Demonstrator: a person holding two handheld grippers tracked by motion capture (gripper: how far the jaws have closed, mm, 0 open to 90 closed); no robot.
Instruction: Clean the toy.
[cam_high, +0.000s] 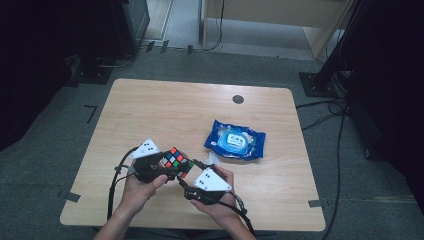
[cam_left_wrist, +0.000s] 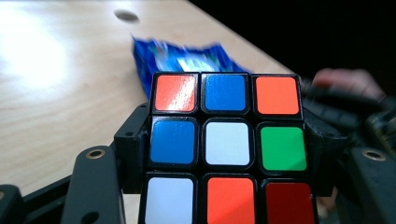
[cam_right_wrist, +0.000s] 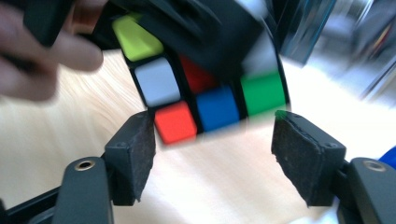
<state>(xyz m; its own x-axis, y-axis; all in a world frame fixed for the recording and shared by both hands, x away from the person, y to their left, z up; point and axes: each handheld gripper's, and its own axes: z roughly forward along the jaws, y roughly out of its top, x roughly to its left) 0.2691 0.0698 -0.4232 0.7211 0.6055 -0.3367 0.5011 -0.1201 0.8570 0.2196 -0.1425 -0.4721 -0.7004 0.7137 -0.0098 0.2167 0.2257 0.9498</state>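
While the left gripper (cam_high: 159, 168) clamps the puzzle cube (cam_high: 177, 161) above the table's (cam_high: 150, 110) near edge, the right gripper (cam_high: 196, 176) stands beside it, jaws wide. Behind lies a blue wipes pack (cam_high: 235, 140), blurred in both gripper views; hands hide the cube's underside.

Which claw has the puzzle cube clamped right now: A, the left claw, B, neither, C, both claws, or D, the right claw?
A: in the left gripper view the puzzle cube sits squeezed between the left claw's jaws, while the right claw stands open just below the cube, its pads apart from it.
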